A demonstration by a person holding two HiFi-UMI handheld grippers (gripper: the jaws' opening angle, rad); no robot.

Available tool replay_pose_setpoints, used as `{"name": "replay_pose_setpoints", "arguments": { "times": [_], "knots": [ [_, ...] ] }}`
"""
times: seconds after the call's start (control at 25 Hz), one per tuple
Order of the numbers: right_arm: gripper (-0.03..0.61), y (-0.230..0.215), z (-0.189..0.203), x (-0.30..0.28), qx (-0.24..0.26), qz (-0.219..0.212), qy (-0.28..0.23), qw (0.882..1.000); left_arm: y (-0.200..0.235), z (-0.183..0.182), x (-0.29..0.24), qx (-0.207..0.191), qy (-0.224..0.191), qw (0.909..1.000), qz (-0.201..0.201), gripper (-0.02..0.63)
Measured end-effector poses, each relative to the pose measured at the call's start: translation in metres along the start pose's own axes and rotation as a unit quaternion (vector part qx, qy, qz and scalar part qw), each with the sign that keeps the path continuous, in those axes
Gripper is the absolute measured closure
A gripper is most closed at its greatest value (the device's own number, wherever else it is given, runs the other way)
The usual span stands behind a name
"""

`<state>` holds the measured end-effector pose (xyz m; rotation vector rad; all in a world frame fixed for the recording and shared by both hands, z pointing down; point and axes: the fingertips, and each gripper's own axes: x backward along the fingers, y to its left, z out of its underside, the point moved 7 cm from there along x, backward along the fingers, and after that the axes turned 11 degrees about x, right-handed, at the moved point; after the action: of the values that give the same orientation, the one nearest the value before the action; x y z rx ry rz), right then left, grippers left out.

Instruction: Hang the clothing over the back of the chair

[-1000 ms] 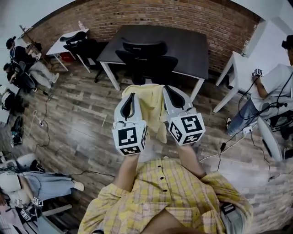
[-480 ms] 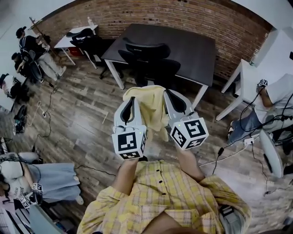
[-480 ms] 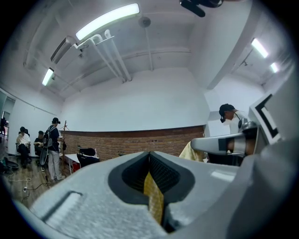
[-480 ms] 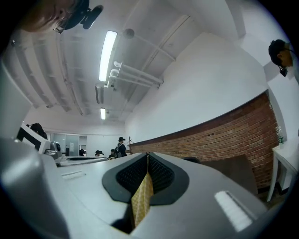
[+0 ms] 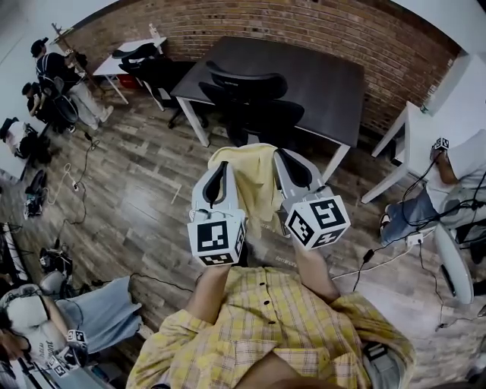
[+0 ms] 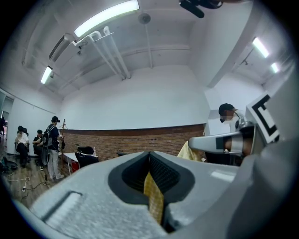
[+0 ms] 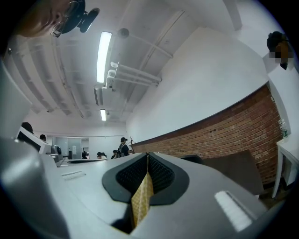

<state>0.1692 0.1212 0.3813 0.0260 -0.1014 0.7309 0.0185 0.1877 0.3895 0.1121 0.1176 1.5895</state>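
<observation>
Compared with a second ago, both tools are still sitting at the same spacing in the head view, while the room around them has slid a little to the right and the black office chair [image 5: 254, 106] is showing slightly nearer. The left tool [image 5: 218, 169] is staying clenched on the yellow garment [image 5: 254, 182], and the right tool [image 5: 287, 163] is clenching it as well, so the cloth is hanging in the air between them, draping down in soft folds in front of the person's plaid shirt [image 5: 273, 319], well short of the chair. In the left gripper view a thin, woven-looking strip of the yellow cloth is standing pinched between the ribbed black pads [image 6: 161, 175] of the smooth grey jaws; the right gripper view is showing the same, a narrow wedge of cloth caught between its textured pads [image 7: 159, 175]. The chair, with its curved headrest and padded back, is standing pushed against a dark flat surface [image 5: 319, 76] on white legs, before a rough red brick wall [image 5: 304, 23] and over a plank wood floor [image 5: 137, 205].
</observation>
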Motion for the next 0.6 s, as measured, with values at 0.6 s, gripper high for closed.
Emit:
{"name": "replay_pose_setpoints", "arguments": {
  "times": [0.6],
  "knots": [
    [0.564,-0.036,-0.008,-0.113,0.036,0.009,-0.006,0.999,0.07,-0.027,-0.108,0.034,-0.021,0.999,0.021,0.609]
  ]
}}
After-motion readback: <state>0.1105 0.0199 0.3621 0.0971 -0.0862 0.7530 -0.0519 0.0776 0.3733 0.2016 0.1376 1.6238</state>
